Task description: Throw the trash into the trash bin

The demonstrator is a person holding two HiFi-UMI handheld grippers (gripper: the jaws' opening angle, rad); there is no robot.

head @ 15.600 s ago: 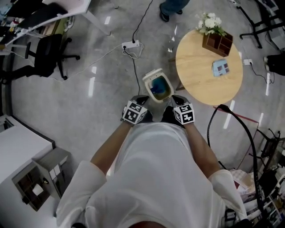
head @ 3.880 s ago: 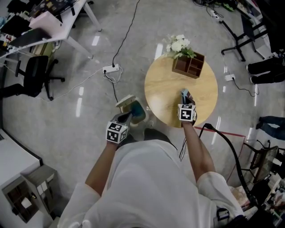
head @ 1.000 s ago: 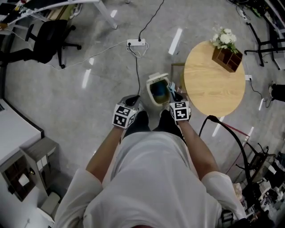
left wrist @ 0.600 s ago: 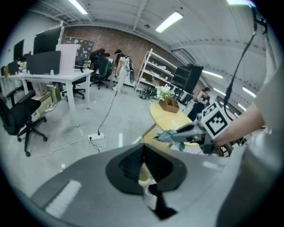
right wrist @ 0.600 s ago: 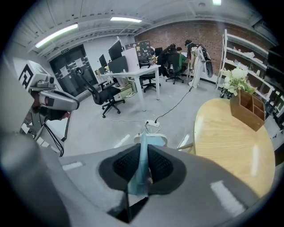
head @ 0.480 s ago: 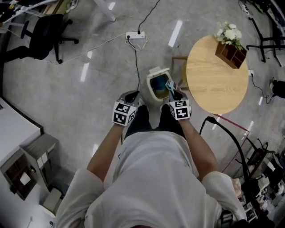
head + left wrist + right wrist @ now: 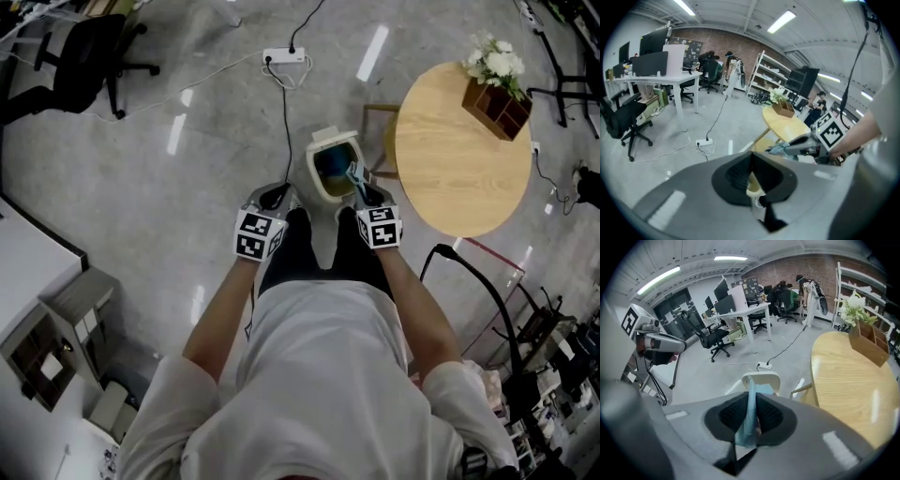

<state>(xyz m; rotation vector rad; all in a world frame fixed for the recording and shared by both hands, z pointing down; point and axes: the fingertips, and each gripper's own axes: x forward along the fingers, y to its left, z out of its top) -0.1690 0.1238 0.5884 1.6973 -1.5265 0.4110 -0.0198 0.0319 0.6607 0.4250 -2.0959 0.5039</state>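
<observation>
A cream trash bin (image 7: 319, 155) with a blue liner stands open on the floor just in front of my feet. My right gripper (image 7: 357, 180) hangs over its right rim, shut on a thin blue packet (image 7: 353, 173) held edge-on. In the right gripper view the blue packet (image 7: 750, 404) stands upright between the pads, with the trash bin (image 7: 761, 378) right behind it. My left gripper (image 7: 272, 199) hovers over bare floor left of the bin. Its fingertips meet (image 7: 751, 161); a cream sliver shows in the wedge behind them, and I cannot tell what it is.
A round wooden table (image 7: 464, 159) stands right of the bin, with a wooden box of white flowers (image 7: 497, 94) on its far side. A power strip (image 7: 286, 56) with cables lies beyond the bin. An office chair (image 7: 80, 61) is far left. A black cable (image 7: 473, 272) loops at my right.
Both grippers have sunk a little towards the bin. The right one still grips the blue packet at the bin's right rim; the left stays beside the bin.
</observation>
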